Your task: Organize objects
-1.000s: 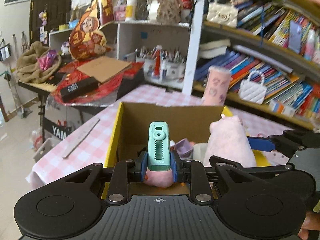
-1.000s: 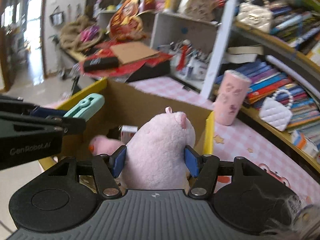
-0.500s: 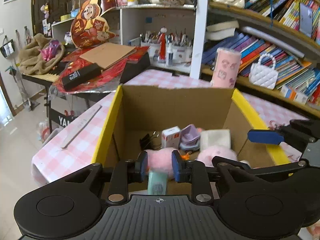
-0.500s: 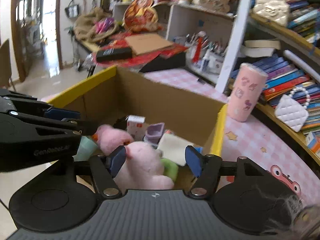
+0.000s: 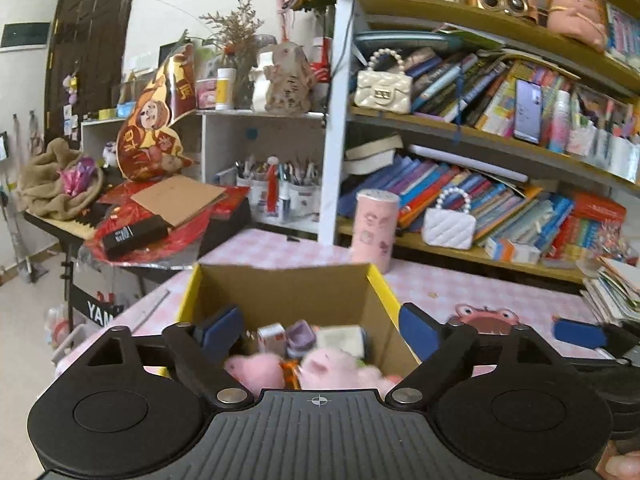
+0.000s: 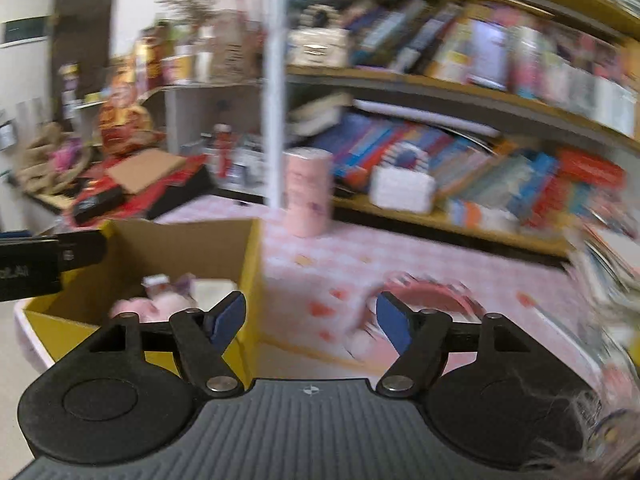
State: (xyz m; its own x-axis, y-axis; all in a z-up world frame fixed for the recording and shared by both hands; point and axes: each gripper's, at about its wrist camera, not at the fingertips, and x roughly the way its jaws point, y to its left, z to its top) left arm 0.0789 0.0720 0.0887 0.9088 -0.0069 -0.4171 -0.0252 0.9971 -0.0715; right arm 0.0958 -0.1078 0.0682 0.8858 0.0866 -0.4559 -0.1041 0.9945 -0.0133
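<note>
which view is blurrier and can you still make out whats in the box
Right wrist view: heavy motion smear across the bookshelf and tablecloth. Left wrist view: mostly sharp; pink plush toys inside the cardboard box are slightly soft but readable. Fisheye bends the shelves in both.

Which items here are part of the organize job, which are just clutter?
Job:
- cardboard box
- pink plush toys inside it
- small carton inside it
- left gripper, open
- right gripper, open

Lying about:
- pink cup
- white handbag
- books
- pen holders
</note>
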